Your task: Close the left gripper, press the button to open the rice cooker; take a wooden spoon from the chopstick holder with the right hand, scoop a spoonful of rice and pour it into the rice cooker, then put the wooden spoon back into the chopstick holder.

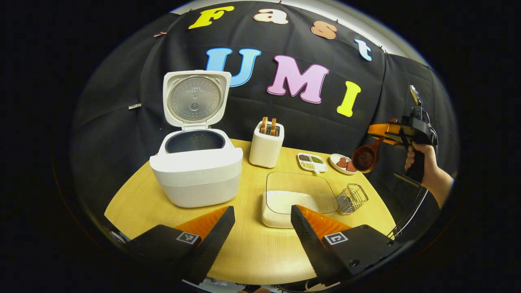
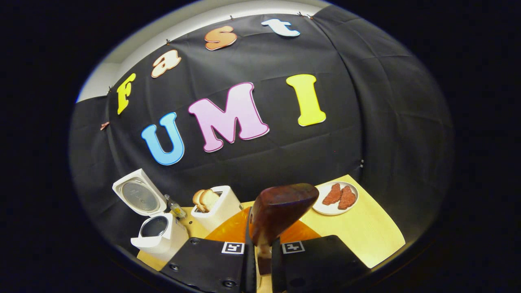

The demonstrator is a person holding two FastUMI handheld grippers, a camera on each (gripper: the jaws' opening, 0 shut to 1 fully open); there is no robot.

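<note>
The white rice cooker stands on the left of the round wooden table, lid raised and dark pot showing. My left gripper hovers open over the table's near edge, nothing between its fingers. A shallow dish of white rice lies just beyond it, with the wire chopstick holder to its right. Held by a hand, my right gripper is in the air at the right, shut on the wooden spoon. The spoon's bowl rises above my right gripper; the rice cooker is far left.
A white toaster with bread slices stands behind the rice dish. A small divided dish of beans and a plate of red meat pieces sit at the back right. The toaster and the meat plate flank the spoon.
</note>
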